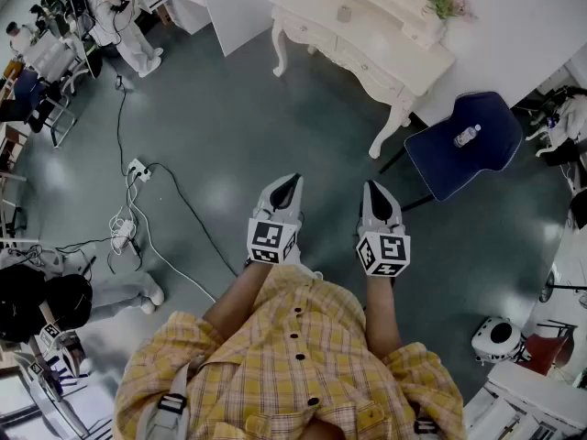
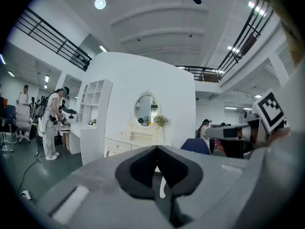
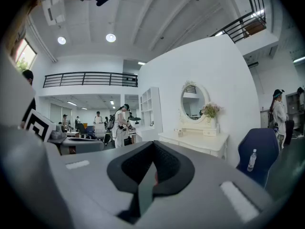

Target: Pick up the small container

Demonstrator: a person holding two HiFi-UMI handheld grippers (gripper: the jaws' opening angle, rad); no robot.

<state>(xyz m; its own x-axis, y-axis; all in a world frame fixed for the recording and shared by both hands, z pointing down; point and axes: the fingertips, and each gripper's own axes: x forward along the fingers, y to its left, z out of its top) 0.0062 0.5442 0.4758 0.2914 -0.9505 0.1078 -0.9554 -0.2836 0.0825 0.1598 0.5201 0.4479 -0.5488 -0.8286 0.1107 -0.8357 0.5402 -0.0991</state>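
Note:
The small container is a little grey cup on the white dressing table at the far side of the room. It also shows small on the tabletop in the left gripper view and the right gripper view. My left gripper and right gripper are held side by side in front of my chest, well short of the table and pointing toward it. Both are shut with nothing between the jaws, as the left gripper and right gripper show in their own views.
A blue chair with a water bottle on its seat stands right of the dressing table. Cables and a power strip lie on the floor at left. A person stands by a white shelf unit at the back left.

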